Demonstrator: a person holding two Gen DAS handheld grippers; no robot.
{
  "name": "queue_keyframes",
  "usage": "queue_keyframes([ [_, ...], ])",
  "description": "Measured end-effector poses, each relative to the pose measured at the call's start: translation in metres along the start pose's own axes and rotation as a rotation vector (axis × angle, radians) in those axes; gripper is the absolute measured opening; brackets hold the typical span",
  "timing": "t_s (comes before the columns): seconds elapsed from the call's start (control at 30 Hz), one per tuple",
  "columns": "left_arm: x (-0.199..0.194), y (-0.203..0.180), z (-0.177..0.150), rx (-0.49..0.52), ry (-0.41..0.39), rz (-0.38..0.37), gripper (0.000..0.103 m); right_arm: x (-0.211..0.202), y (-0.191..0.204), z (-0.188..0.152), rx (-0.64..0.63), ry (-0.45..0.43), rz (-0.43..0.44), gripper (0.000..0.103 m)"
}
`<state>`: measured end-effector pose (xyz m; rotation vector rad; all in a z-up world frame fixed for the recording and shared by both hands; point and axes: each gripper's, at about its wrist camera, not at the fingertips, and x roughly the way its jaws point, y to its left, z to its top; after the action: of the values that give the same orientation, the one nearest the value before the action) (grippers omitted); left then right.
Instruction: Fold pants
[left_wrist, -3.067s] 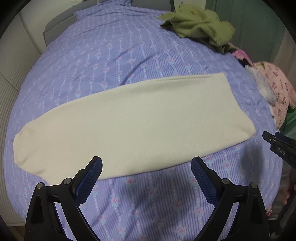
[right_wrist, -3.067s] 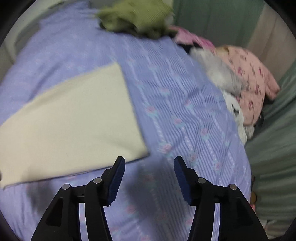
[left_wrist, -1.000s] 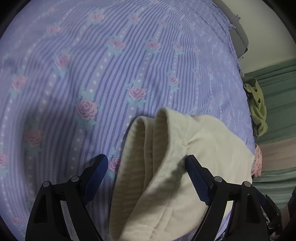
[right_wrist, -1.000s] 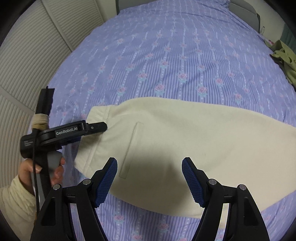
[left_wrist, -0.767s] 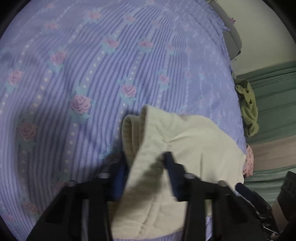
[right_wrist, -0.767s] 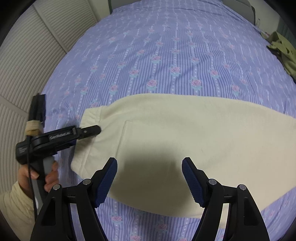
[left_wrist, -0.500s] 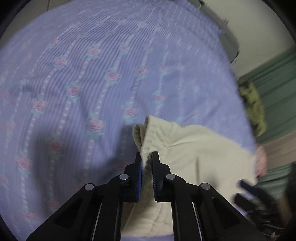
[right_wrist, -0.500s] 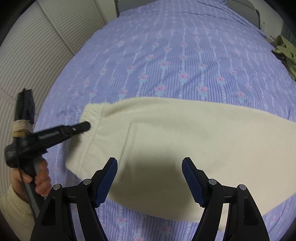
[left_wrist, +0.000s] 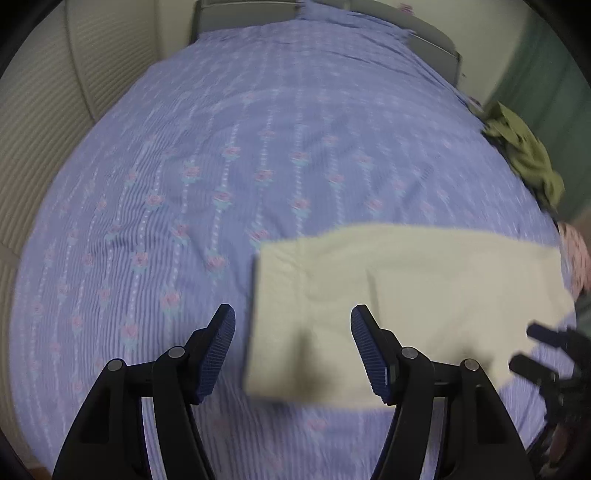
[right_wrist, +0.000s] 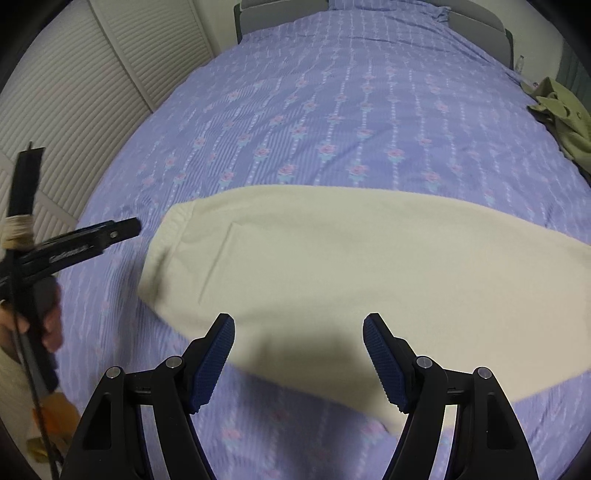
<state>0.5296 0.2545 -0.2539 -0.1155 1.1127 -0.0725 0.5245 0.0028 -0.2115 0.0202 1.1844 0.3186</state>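
Note:
Cream pants (left_wrist: 406, 295) lie flat across the purple flowered bedspread (left_wrist: 258, 147), with the waistband (right_wrist: 166, 251) at their left end and a pocket seam beside it. My left gripper (left_wrist: 291, 314) hovers over that end. Its jaws are opening and nothing is pinched between them. In the right wrist view the left gripper (right_wrist: 110, 232) sits just left of the waistband, apart from it, carried by a hand (right_wrist: 51, 325). My right gripper (right_wrist: 298, 321) stands open over the pants' near edge, holding nothing. The left wrist view shows the right gripper (left_wrist: 535, 347) blurred at the far right.
A crumpled green garment (right_wrist: 561, 110) lies at the bed's right side, with pink clothing (left_wrist: 576, 254) nearer. Slatted closet doors (right_wrist: 74, 92) run along the left edge of the bed. A grey headboard (right_wrist: 280, 11) closes the far end.
The left gripper closed on the bunched waistband, then released it and rose away. The waistband now lies flat. The right gripper shifted slightly along the pants, still open.

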Motion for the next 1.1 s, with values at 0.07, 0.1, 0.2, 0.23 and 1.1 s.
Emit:
queue_keyframes([
  [0.07, -0.010, -0.023, -0.017, 0.011, 0.017, -0.021, 0.069, -0.013, -0.010, -0.016, -0.007, -0.003, 0.006, 0.073],
  [0.1, -0.012, -0.031, -0.024, 0.011, 0.027, -0.027, 0.069, -0.018, -0.015, -0.025, -0.009, 0.001, 0.009, 0.073],
  [0.2, -0.013, -0.066, -0.053, -0.004, 0.072, -0.044, 0.069, -0.027, -0.032, -0.054, -0.008, 0.035, 0.027, 0.073],
  [0.23, -0.012, -0.070, -0.064, -0.013, 0.084, -0.050, 0.069, -0.027, -0.038, -0.062, -0.008, 0.050, 0.031, 0.072],
  [1.1, -0.013, -0.182, -0.178, -0.324, 0.152, 0.100, 0.069, 0.047, -0.104, -0.119, -0.163, 0.118, 0.184, 0.040],
])
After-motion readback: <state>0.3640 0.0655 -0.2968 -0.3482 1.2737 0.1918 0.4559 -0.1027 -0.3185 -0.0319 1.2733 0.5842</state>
